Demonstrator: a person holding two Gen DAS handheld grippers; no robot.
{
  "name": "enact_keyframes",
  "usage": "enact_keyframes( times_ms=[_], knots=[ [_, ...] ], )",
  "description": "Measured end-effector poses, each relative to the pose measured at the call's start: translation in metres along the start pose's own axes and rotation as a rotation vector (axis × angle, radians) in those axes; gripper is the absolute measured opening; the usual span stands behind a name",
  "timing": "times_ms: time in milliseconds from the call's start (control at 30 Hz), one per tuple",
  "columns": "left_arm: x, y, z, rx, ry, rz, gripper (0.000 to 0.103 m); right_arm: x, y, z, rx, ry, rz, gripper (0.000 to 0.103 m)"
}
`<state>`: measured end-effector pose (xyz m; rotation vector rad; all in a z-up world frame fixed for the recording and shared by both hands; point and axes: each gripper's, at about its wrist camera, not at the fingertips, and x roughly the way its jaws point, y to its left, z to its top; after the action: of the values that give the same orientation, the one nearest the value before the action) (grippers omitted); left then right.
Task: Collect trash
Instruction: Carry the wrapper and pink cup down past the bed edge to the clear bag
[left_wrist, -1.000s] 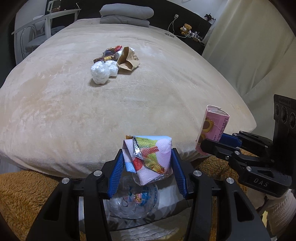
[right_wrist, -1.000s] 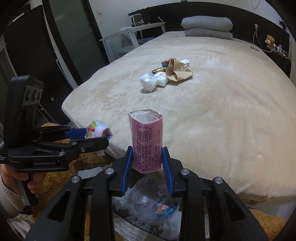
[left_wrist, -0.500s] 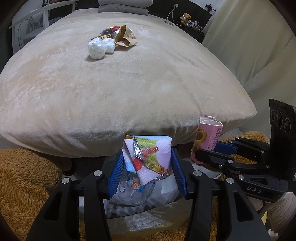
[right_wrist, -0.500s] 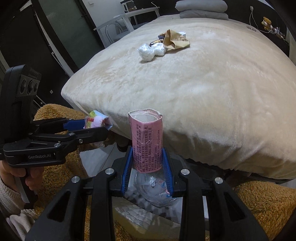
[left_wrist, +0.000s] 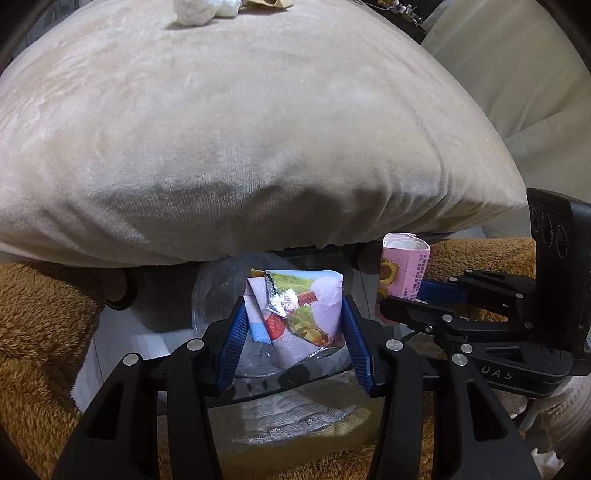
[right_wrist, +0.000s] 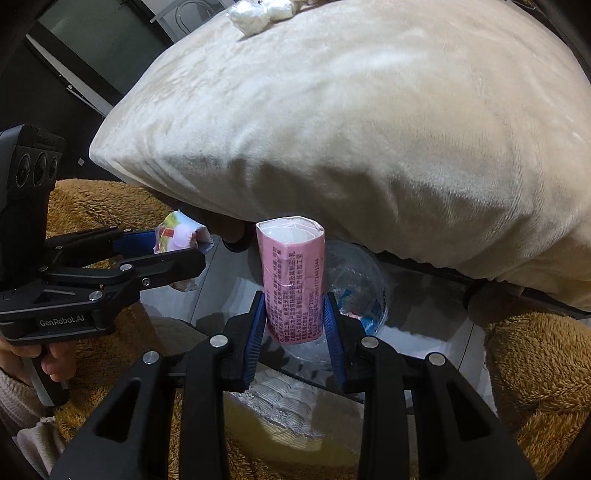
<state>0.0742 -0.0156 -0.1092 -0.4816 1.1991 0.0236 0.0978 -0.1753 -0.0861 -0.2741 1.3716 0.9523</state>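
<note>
My left gripper (left_wrist: 293, 325) is shut on a crumpled colourful wrapper (left_wrist: 295, 314), also seen in the right wrist view (right_wrist: 177, 236). My right gripper (right_wrist: 295, 314) is shut on a pink drink carton (right_wrist: 293, 280), also seen in the left wrist view (left_wrist: 404, 273). Both are held low at the bed's foot, above a clear plastic bin (right_wrist: 362, 288) (left_wrist: 210, 295) lined with a bag that holds some trash. White crumpled tissues (left_wrist: 201, 11) (right_wrist: 255, 14) lie far up on the bed.
The beige plush bed (left_wrist: 240, 129) fills the upper view and overhangs the bin. A brown fluffy rug (left_wrist: 40, 332) covers the floor on both sides. A curtain (left_wrist: 517, 74) hangs at the right. A dark doorway (right_wrist: 74, 55) is at the left.
Both grippers have dropped from above the bed's edge down toward the floor, still holding their items. The bin below is now closer and the bed trash has slid to the top edge.
</note>
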Motion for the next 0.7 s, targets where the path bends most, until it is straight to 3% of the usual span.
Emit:
enact_keyframes(
  times_ms=[467, 700],
  knots=[
    [0.061, 0.021, -0.006, -0.045, 0.169, -0.002, 0.049, 0.06, -0.024, 0.005, 0.086, 0.194, -0.001, 0.033],
    [0.077, 0.022, -0.006, -0.05, 0.231, -0.003, 0.049, 0.071, -0.03, 0.005, 0.118, 0.246, 0.007, 0.033]
  ],
)
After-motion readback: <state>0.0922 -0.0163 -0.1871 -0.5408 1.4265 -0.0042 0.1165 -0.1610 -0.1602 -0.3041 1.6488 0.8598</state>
